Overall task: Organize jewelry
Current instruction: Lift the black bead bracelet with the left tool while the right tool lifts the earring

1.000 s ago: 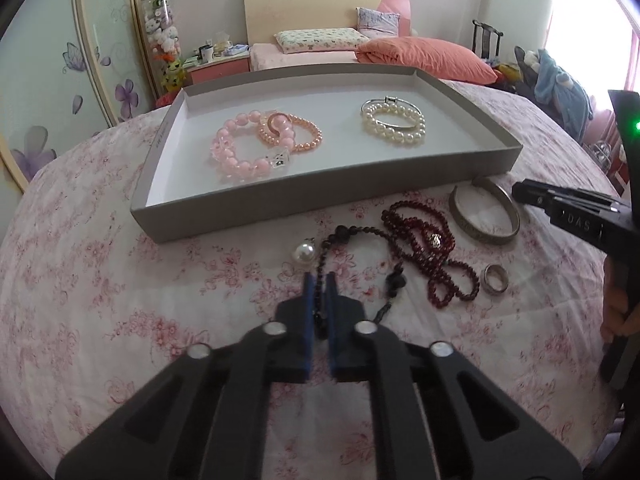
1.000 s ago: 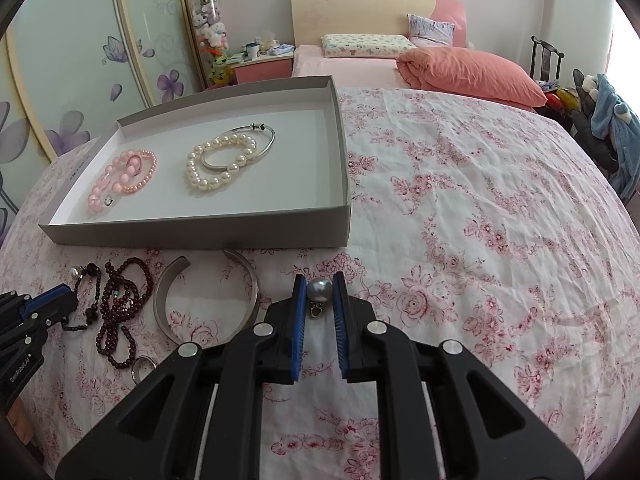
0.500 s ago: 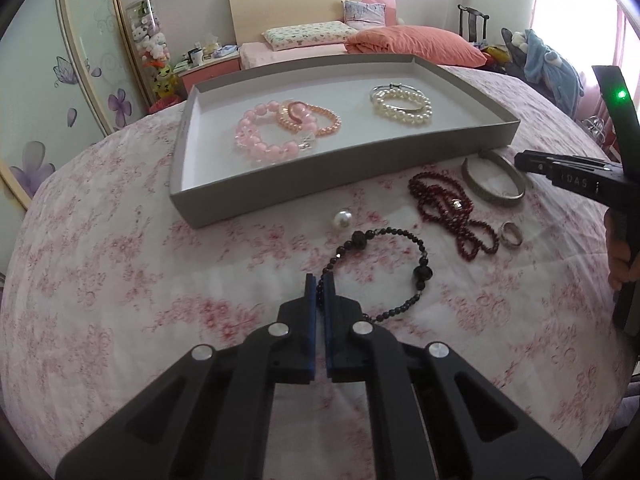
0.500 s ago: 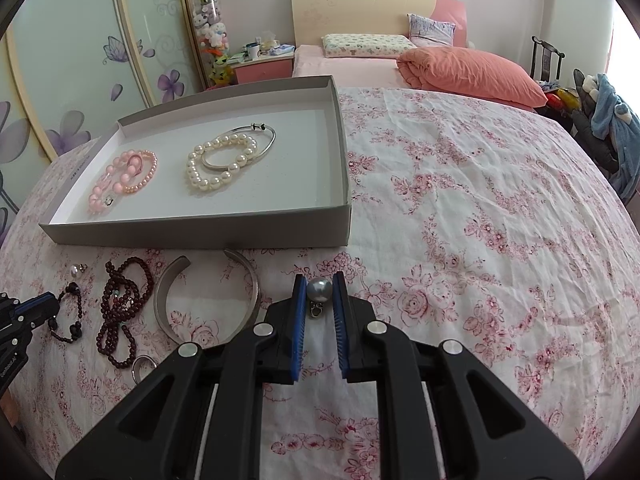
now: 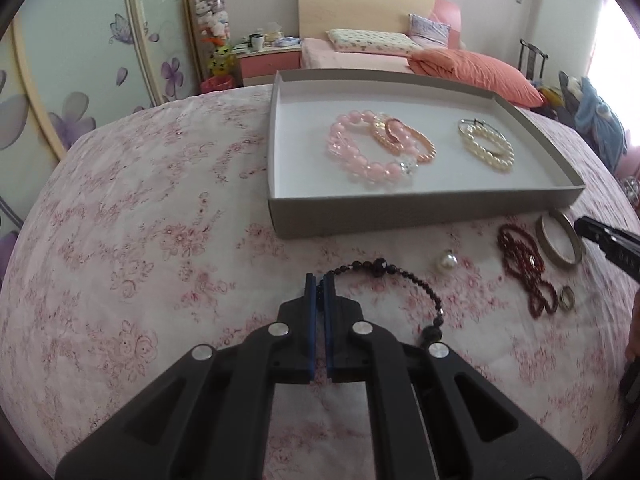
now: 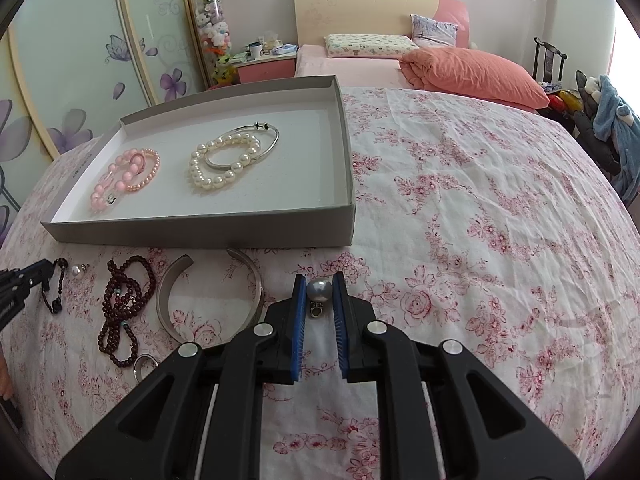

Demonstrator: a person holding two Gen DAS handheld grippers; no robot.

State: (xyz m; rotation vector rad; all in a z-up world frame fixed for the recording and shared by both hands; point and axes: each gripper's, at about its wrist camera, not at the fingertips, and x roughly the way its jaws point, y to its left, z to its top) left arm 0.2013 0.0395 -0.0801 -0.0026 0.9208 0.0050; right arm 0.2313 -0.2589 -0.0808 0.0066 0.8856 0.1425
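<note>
Black-beaded bracelet (image 5: pixel 394 280) hangs pinched in the closed left tool (image 5: pixel 319 280); lift it clear over the tray (image 5: pixel 420 208) wall at centre frame. Right tool (image 6: pixel 320 290) clamps a grey pearl (image 6: pixel 319 290).

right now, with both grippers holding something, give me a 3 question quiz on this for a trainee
1. True or false: the left gripper is shut on the black bead bracelet.
2. What does the right gripper hold? A) silver ring B) grey pearl pendant C) pink bracelet
3. Fill in: the white pearl bracelet lies inside the grey ____.

Key
1. True.
2. B, the grey pearl pendant.
3. Tray.
</note>
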